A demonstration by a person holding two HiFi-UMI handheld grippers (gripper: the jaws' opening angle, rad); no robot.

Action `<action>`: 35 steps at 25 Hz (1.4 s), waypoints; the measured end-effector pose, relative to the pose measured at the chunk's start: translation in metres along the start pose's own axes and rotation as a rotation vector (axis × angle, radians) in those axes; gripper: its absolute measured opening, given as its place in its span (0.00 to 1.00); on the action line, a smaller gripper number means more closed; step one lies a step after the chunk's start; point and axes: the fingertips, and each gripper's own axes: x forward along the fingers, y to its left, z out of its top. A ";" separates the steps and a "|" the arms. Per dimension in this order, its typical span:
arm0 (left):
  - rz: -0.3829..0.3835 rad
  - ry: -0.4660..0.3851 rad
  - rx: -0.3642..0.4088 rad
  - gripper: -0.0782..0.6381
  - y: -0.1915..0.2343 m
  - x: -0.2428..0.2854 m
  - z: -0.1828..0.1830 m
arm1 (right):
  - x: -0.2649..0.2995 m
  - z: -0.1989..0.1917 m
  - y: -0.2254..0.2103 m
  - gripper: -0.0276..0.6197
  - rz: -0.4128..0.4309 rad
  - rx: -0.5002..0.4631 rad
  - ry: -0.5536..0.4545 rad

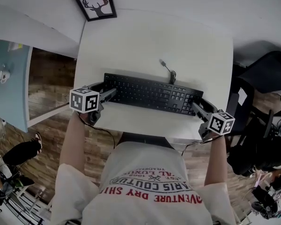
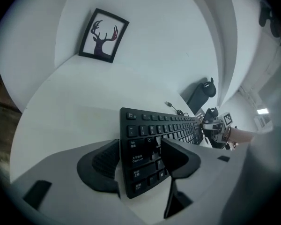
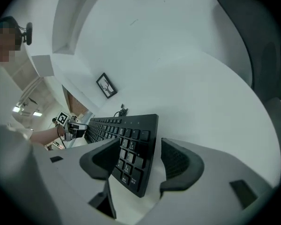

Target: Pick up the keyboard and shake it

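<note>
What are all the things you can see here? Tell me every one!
keyboard: one, black, on the table, ends between the tools' jaws
cable: one, black, on the table behind the keyboard
deer picture: one, black frame, table's far left corner
table: one, white, middle
chair: one, black, right of the table
floor: brown wood, around the table
left tool: one, grey, open, keyboard's left end
right tool: one, grey, open, keyboard's right end

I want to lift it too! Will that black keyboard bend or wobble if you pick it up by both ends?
It probably stays stiff: the keyboard looks like a flat, rigid slab, and it is thin, so likely light. Its loose cable lies on the table and would likely trail and swing. Its smooth edges might slip under a loose grip.
</note>
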 end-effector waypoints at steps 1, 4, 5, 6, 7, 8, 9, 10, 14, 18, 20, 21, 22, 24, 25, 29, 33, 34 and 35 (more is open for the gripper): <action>-0.011 0.005 0.004 0.49 0.000 0.002 0.001 | 0.003 0.001 0.000 0.45 0.019 -0.003 0.009; -0.046 0.016 0.017 0.49 0.000 0.004 0.001 | 0.013 -0.001 0.002 0.45 0.079 -0.021 0.051; -0.058 0.020 0.022 0.49 0.000 0.003 0.000 | 0.015 -0.001 0.002 0.45 0.089 -0.020 0.057; -0.067 0.024 0.029 0.49 0.001 0.003 0.000 | 0.016 0.000 0.001 0.45 0.093 -0.012 0.056; -0.072 0.030 0.038 0.48 0.001 0.003 0.000 | 0.017 0.001 0.001 0.45 0.097 0.000 0.052; -0.076 0.036 0.045 0.47 0.001 0.003 -0.001 | 0.017 0.002 0.001 0.45 0.102 0.015 0.046; -0.079 0.039 0.048 0.47 0.000 0.003 -0.001 | 0.017 0.003 0.001 0.45 0.105 0.030 0.042; -0.081 0.038 0.044 0.47 0.001 0.003 0.000 | 0.017 0.004 0.000 0.44 0.105 0.040 0.043; -0.081 -0.008 0.023 0.46 0.001 0.002 0.000 | 0.019 0.007 -0.002 0.36 0.108 0.051 0.062; -0.093 -0.049 -0.015 0.44 0.001 0.000 0.001 | 0.017 0.007 -0.001 0.35 0.107 0.052 0.048; -0.098 -0.059 -0.019 0.44 0.000 -0.001 0.003 | 0.016 0.008 -0.001 0.35 0.107 0.047 0.038; -0.100 -0.063 -0.017 0.44 0.000 -0.002 0.003 | 0.015 0.008 0.000 0.35 0.107 0.041 0.035; -0.104 -0.072 -0.014 0.43 -0.001 -0.004 0.005 | 0.014 0.008 0.001 0.34 0.107 0.037 0.035; -0.112 -0.102 -0.007 0.42 -0.003 -0.008 0.008 | 0.012 0.005 0.004 0.34 0.112 0.035 0.044; -0.112 -0.115 0.000 0.40 -0.004 -0.011 0.010 | 0.010 0.003 0.005 0.34 0.115 0.034 0.050; -0.101 -0.136 0.052 0.41 -0.013 -0.019 0.020 | 0.000 0.002 0.011 0.34 0.110 0.021 0.038; -0.107 -0.179 0.110 0.41 -0.029 -0.031 0.038 | -0.017 0.015 0.016 0.34 0.106 -0.008 -0.006; -0.111 -0.194 0.123 0.41 -0.035 -0.036 0.043 | -0.023 0.021 0.019 0.34 0.106 -0.021 -0.020; -0.114 -0.211 0.136 0.41 -0.039 -0.039 0.050 | -0.029 0.028 0.021 0.34 0.106 -0.037 -0.037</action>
